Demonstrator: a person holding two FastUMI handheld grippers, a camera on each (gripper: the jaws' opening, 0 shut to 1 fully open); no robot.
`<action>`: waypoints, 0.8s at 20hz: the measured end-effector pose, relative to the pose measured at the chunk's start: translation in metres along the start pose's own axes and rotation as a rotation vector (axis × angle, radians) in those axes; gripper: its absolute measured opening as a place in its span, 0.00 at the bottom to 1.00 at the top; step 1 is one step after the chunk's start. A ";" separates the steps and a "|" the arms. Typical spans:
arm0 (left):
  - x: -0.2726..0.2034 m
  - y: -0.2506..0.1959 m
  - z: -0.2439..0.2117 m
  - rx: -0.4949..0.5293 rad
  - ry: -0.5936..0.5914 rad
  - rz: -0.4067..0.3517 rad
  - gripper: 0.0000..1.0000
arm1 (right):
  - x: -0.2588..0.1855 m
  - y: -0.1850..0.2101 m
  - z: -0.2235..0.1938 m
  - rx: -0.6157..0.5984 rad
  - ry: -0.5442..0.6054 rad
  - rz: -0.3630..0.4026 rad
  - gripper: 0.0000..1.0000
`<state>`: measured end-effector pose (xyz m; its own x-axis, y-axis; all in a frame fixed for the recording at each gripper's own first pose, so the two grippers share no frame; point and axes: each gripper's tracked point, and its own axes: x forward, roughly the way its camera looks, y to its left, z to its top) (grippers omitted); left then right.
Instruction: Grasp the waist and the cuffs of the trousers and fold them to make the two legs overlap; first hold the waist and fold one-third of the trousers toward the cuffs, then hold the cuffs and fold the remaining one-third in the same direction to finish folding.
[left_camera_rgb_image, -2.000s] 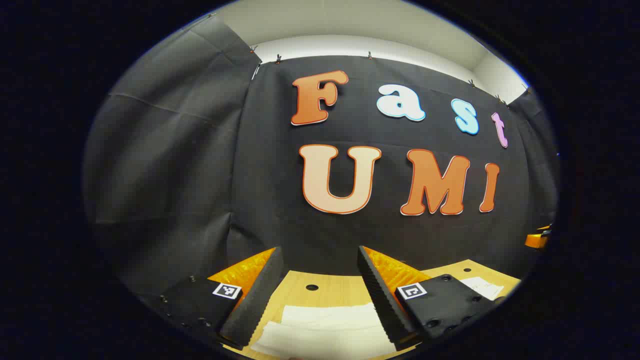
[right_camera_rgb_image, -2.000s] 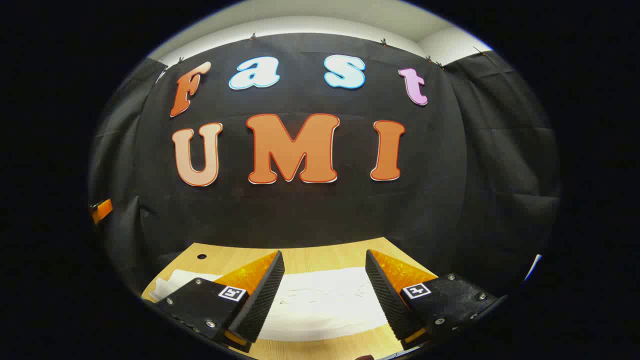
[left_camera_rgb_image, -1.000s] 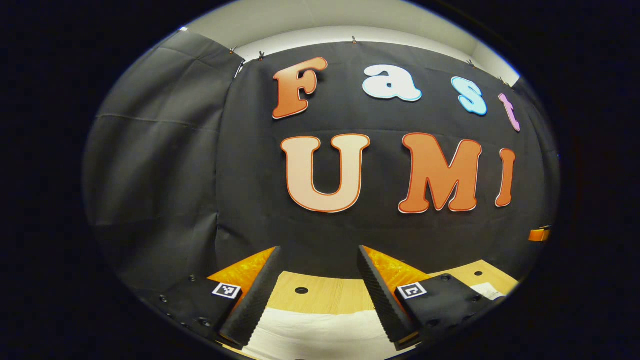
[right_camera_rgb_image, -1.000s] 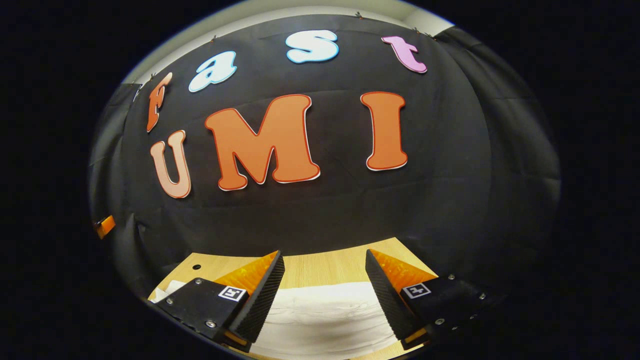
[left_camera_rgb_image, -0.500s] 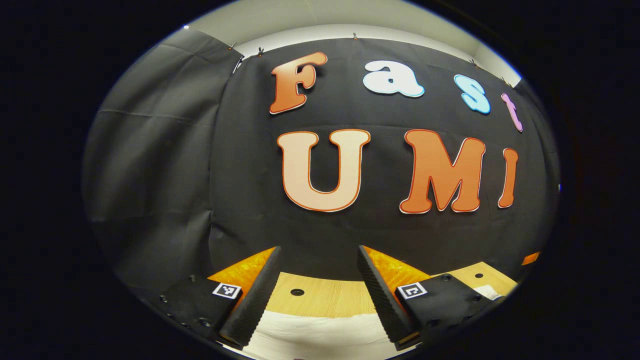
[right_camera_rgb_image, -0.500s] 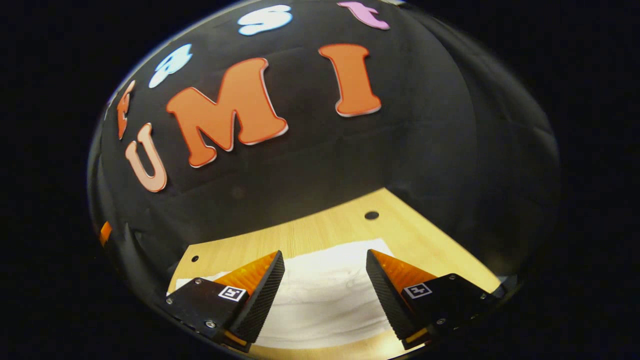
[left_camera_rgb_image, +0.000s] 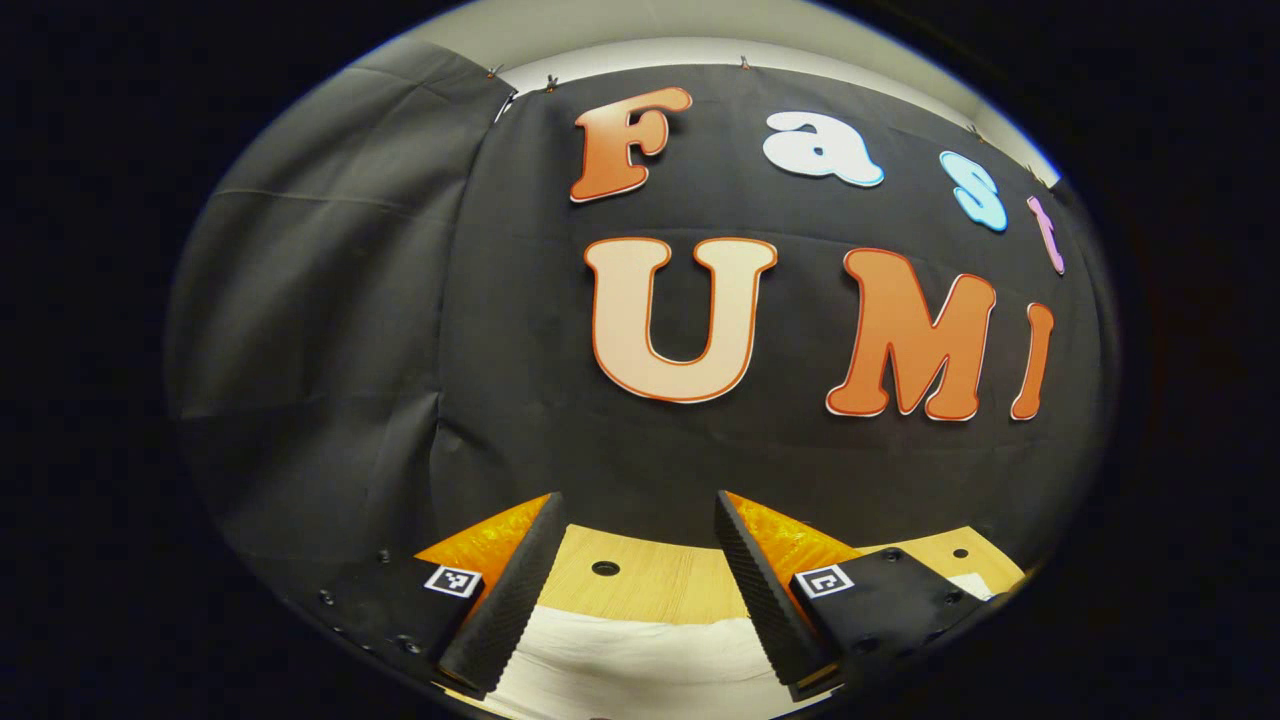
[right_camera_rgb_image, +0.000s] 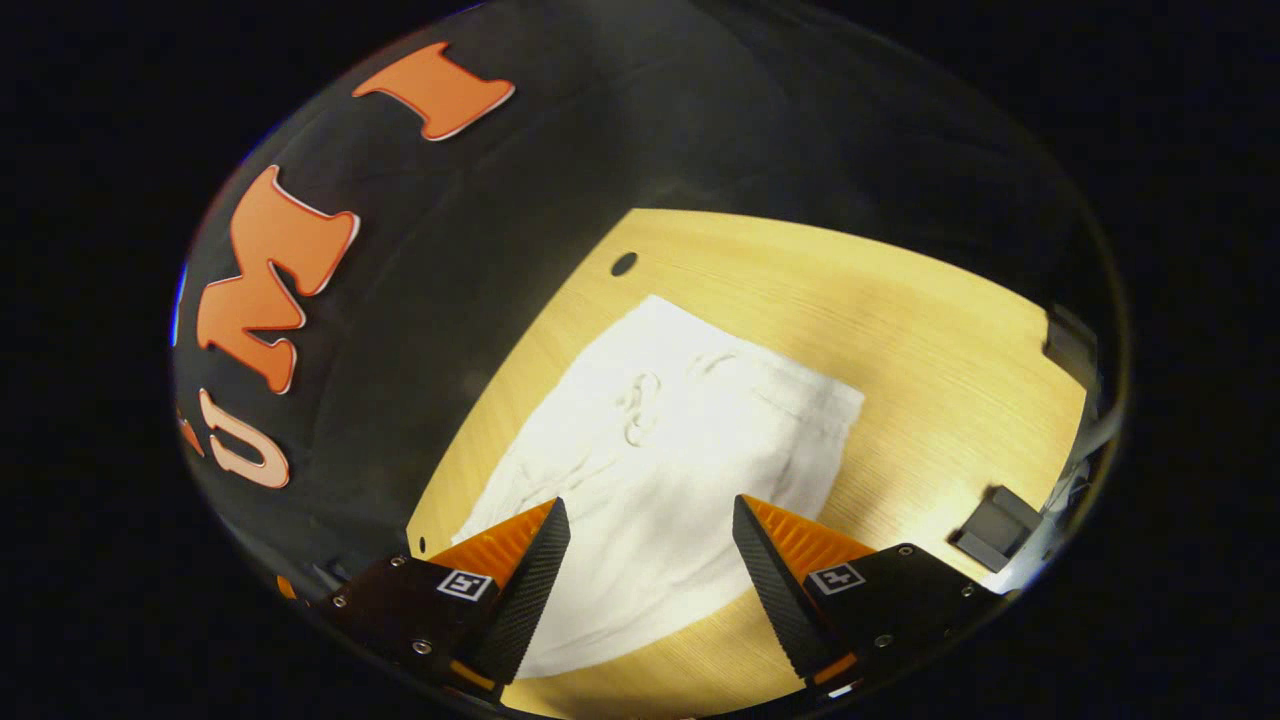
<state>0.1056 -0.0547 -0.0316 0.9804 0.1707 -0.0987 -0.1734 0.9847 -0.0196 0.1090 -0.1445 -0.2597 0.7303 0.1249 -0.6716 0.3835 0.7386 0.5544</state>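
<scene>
A wooden table (right_camera_rgb_image: 900, 330) with holes (right_camera_rgb_image: 623, 264), grey clamp (right_camera_rgb_image: 993, 523).

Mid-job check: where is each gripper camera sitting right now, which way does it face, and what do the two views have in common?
Left gripper view: rides on the left gripper, held low and nearly level, facing the booth's wall; its own open fingers frame the trousers' near edge and the table.
Right gripper view: rides on the right gripper, tilted down over the table; its open fingers frame the white trousers lying flat.
Shared: the trousers, the wooden table and the wall.
</scene>
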 end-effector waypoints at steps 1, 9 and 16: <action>0.000 0.004 -0.001 -0.006 0.003 0.006 0.98 | 0.001 -0.014 -0.007 0.016 0.020 -0.022 0.99; -0.006 0.023 -0.015 0.010 0.033 0.066 0.98 | 0.028 -0.051 -0.036 0.204 0.157 -0.105 0.99; -0.013 0.044 -0.014 0.029 0.035 0.123 0.98 | 0.046 -0.052 -0.043 0.243 0.215 -0.137 0.99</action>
<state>0.0836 -0.0139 -0.0449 0.9479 0.2895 -0.1330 -0.2890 0.9570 0.0233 0.0984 -0.1483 -0.3407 0.5373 0.1915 -0.8214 0.6118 0.5819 0.5358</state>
